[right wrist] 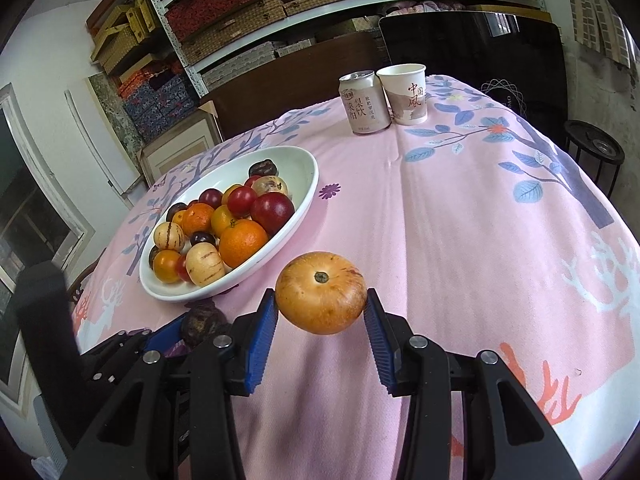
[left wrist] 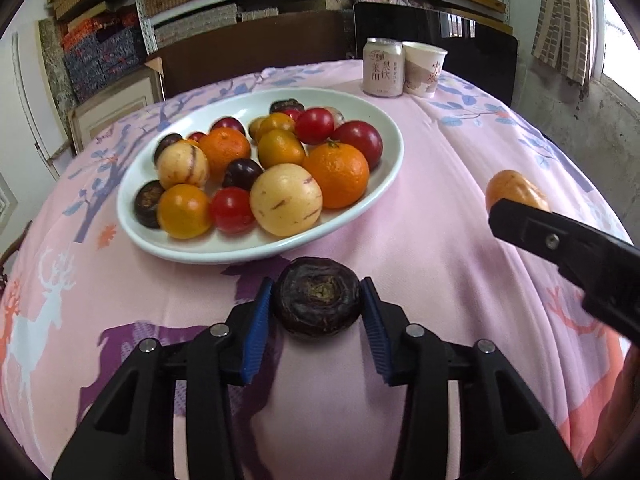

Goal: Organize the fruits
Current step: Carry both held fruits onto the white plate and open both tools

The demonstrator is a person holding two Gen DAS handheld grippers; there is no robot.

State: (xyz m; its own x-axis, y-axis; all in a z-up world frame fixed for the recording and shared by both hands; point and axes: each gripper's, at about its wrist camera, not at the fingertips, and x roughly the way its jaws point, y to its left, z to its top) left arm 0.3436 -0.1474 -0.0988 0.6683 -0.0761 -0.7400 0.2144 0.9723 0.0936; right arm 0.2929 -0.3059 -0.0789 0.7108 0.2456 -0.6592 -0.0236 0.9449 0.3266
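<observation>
A white oval plate (left wrist: 240,254) on the pink tablecloth holds several fruits: oranges, red and dark plums, pale striped melons. Just in front of its near rim a dark purple-brown fruit (left wrist: 318,298) rests on the cloth, and my left gripper (left wrist: 318,304) is shut on it, blue pads against both sides. My right gripper (right wrist: 320,300) is shut on a tan-orange round fruit (right wrist: 320,292), held a little above the cloth to the right of the plate (right wrist: 308,184). In the left wrist view that fruit (left wrist: 514,188) shows behind a black finger of the right gripper.
A drink can (left wrist: 383,66) and a paper cup (left wrist: 424,68) stand side by side at the table's far edge. Dark chairs and shelves of boxes lie beyond the table. Bare pink cloth spreads right of the plate.
</observation>
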